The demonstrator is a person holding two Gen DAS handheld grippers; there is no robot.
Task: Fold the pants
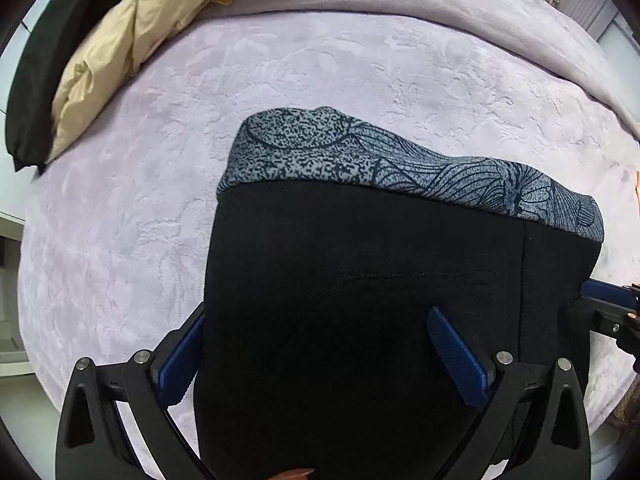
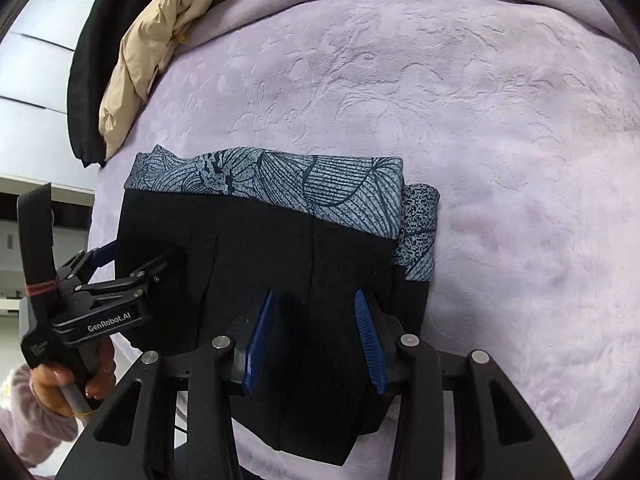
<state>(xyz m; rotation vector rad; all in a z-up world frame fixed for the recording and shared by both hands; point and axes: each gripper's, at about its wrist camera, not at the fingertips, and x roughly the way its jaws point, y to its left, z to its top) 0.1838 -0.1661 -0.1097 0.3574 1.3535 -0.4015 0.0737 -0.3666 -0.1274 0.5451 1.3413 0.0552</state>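
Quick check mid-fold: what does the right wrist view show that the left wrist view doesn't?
Only the right wrist view shows the hand holding the left claw, and the pants' speckled fold tucked at their right edge. Only the left wrist view shows the left claw wide open across the pants' black part. Both show the folded pants with their leaf-print band on the lilac blanket, and the beige jacket behind.

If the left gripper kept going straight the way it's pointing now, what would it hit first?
Most likely the black folded pants. The left gripper points steeply down at them with its fingers spread wide, one at each side of the black fabric, which lies on the lilac blanket. How far above them it hangs is unclear.
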